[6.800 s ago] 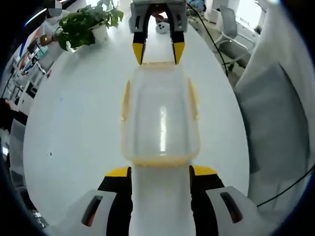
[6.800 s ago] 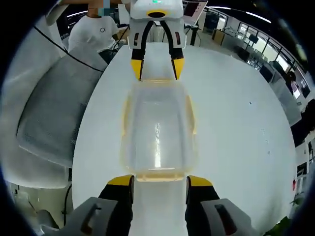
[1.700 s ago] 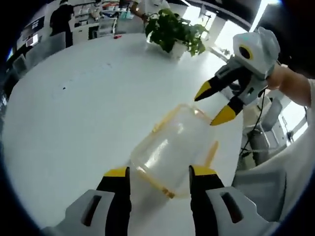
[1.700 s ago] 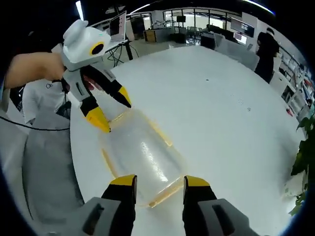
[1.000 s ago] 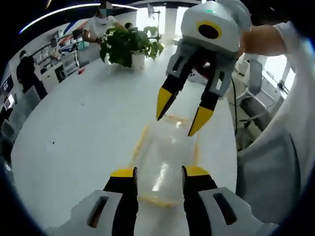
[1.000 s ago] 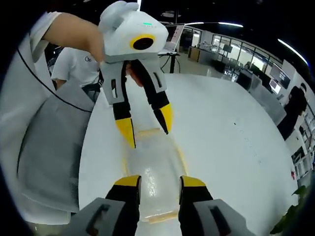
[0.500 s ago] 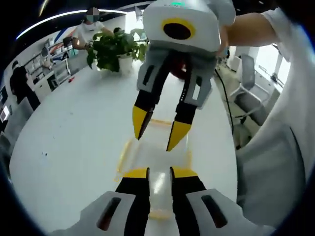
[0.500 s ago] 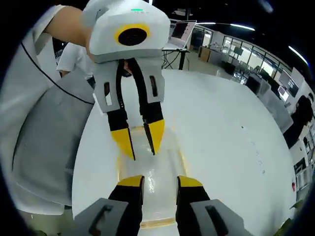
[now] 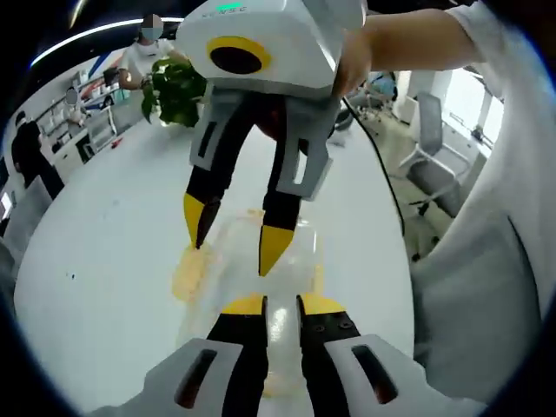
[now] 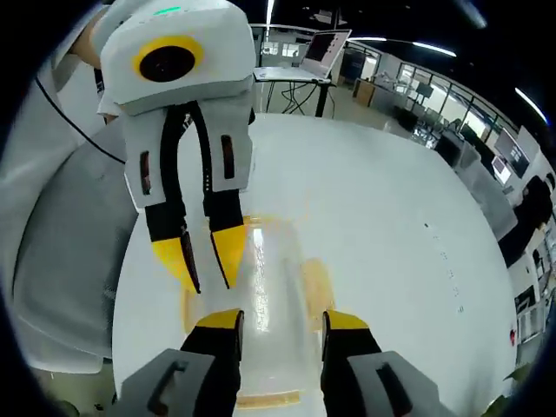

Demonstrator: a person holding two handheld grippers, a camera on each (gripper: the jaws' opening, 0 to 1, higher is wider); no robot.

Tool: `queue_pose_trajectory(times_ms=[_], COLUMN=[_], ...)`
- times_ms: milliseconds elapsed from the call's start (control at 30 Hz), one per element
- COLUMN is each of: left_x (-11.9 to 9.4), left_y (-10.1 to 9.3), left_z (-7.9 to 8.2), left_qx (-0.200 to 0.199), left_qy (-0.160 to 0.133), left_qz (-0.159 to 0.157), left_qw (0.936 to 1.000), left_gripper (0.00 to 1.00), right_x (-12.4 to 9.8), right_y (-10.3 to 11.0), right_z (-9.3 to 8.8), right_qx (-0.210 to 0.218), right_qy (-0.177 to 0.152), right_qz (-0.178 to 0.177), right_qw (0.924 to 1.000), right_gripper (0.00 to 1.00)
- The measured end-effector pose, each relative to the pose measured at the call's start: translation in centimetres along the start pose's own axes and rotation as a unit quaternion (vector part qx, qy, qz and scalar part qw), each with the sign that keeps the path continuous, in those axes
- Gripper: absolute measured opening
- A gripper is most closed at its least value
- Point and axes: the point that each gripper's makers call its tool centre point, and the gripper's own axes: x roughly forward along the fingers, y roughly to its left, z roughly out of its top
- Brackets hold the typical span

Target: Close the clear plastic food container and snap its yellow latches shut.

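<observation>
The clear container (image 9: 304, 261) with its lid on lies lengthwise on the white table (image 9: 95, 261), right under both grippers. My left gripper (image 9: 282, 306) hangs over its near end, jaws drawn to a narrow gap with nothing between them. Facing it, the right gripper (image 9: 236, 236) points down at the lid, open. A yellow side latch (image 9: 187, 274) sticks out beside one of its tips. In the right gripper view my right gripper (image 10: 282, 321) stands open over the container (image 10: 274, 287), the left gripper (image 10: 204, 256) hovers over its left half, and a yellow latch (image 10: 314, 282) splays outward.
A potted plant (image 9: 178, 91) stands far back on the table, and an office chair (image 9: 434, 165) is off its edge. The person's grey clothing (image 10: 61, 252) borders the table (image 10: 382, 226) close to the container. A laptop (image 10: 326, 48) sits at the far end.
Both grippers have come closer together over the container. My left jaws have narrowed from wide open to a small gap. One side latch now stands out more.
</observation>
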Motion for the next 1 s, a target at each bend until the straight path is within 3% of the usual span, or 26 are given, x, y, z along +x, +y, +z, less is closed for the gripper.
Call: queue_pose_trajectory(times_ms=[400, 633, 1000], left_x=[0.4, 0.5, 0.7], left_y=[-1.5, -1.9, -1.9], left_z=[-0.5, -0.8, -0.9], left_qx=[0.033, 0.055, 0.061], left_qy=[0.014, 0.021, 0.022], left_qz=[0.01, 0.014, 0.018], left_qw=[0.9993, 0.9981, 0.9977], left_gripper=[0.24, 0.26, 0.27], right_x=[0.9, 1.1, 1.6], right_y=[-0.2, 0.7, 0.7], right_z=[-0.5, -0.1, -0.3], right_qx=[0.004, -0.006, -0.005], right_qy=[0.02, 0.016, 0.028], right_qz=[0.018, 0.063, 0.096], right_qw=[0.9996, 0.9979, 0.9949], right_gripper=[0.42, 0.51, 0.53])
